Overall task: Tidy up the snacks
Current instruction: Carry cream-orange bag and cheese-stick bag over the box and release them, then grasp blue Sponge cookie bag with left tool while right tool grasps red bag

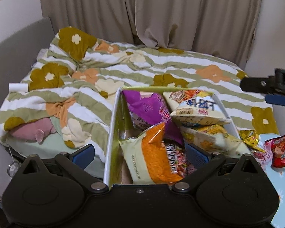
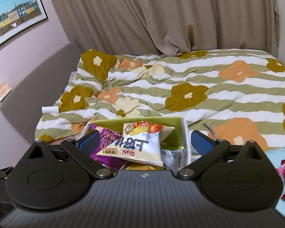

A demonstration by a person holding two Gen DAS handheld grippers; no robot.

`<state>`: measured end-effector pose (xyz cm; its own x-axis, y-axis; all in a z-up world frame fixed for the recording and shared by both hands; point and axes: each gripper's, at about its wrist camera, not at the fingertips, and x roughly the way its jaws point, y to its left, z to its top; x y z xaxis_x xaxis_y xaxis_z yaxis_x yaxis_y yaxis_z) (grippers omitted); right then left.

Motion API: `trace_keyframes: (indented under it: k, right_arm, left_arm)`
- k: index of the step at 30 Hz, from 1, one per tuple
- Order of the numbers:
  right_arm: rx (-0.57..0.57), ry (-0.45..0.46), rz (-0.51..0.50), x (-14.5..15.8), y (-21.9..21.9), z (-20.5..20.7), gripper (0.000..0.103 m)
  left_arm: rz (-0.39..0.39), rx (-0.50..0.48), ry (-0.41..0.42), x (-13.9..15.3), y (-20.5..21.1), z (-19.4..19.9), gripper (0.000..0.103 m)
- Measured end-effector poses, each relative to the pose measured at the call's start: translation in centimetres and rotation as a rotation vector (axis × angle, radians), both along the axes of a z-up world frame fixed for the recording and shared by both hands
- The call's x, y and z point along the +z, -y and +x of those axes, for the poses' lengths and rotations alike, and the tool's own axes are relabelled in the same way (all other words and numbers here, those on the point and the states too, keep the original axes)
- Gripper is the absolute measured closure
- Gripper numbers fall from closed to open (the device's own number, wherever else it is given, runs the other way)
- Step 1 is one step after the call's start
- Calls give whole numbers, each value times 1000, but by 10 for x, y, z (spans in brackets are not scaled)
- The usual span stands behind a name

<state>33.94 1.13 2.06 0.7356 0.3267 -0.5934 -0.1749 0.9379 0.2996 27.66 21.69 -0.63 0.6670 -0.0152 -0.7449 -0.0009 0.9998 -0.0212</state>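
A white box with a green inside [image 1: 112, 125] stands in front of the bed, filled with snack bags: a purple bag [image 1: 148, 108], a white Oishi bag [image 1: 199, 108], an orange-and-white bag [image 1: 152, 155] and a yellow bag [image 1: 205, 136]. My left gripper [image 1: 140, 152] is open just above the box's near end, one finger outside the left wall, and holds nothing. My right gripper [image 2: 145, 142] is open over the same box [image 2: 184, 133], above the Oishi bag [image 2: 136, 146] and purple bag [image 2: 106, 142]. It also shows at the right of the left wrist view [image 1: 275, 93].
A red snack packet [image 1: 281, 152], a gold one [image 1: 250, 138] and a pink one [image 1: 262, 153] lie on a light blue surface [image 1: 279, 178] right of the box. The bed with a flowered quilt [image 1: 142, 66] lies behind. A pink plush toy [image 1: 34, 131] sits at its left edge.
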Motion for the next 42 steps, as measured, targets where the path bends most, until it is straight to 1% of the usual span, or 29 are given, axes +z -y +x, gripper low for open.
trace_keyframes:
  k: [4, 10, 17, 22, 27, 30, 32, 34, 37, 42]
  right_arm:
    - [3, 13, 9, 10, 25, -18, 0]
    - [22, 61, 11, 18, 75, -56, 0]
    - [13, 79, 27, 20, 152, -99, 0]
    - [-15, 86, 17, 19, 209, -126, 0]
    - [-33, 66, -2, 11, 262, -141, 0]
    - [-46, 37, -20, 1, 287, -142, 0]
    - [-55, 8, -29, -8, 299, -138, 0]
    - [-63, -26, -25, -20, 309, -133, 0]
    - [-84, -71, -17, -39, 321, -123, 0]
    - [-123, -119, -10, -70, 336, -102, 0]
  left_arm:
    - [23, 15, 43, 14, 22, -19, 0]
    - [40, 55, 93, 31, 70, -51, 0]
    - [38, 58, 139, 44, 146, -85, 0]
    - [40, 44, 153, 44, 198, -103, 0]
    - [35, 31, 144, 33, 241, -109, 0]
    - [55, -10, 135, 22, 263, -103, 0]
    - [89, -51, 137, 14, 276, -97, 0]
    - [140, -108, 131, 2, 289, -86, 0]
    - [228, -206, 100, -23, 309, -64, 0]
    - [332, -349, 53, -65, 329, -29, 0]
